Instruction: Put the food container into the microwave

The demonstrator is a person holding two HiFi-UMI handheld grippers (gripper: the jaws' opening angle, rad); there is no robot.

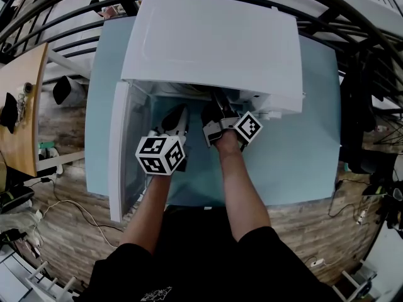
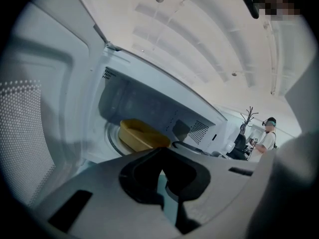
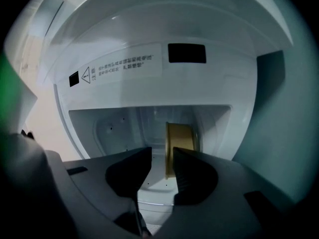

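A white microwave [image 1: 214,43] stands on a light blue table [image 1: 308,137] with its door [image 1: 119,150] swung open to the left. A yellow food container [image 2: 142,136] sits on the turntable inside the cavity; the right gripper view shows the container [image 3: 182,138] beyond the jaws, apart from them. My left gripper [image 1: 178,119] is just in front of the opening at its left side, and its jaws [image 2: 162,156] meet at the tips with nothing in them. My right gripper [image 1: 217,109] points into the opening, its jaws [image 3: 162,158] slightly apart and empty.
The open door stands close on the left of my left gripper. A wooden desk [image 1: 22,106] is at the far left, with cables on the plank floor [image 1: 69,206]. A person [image 2: 266,133] stands far off in the room.
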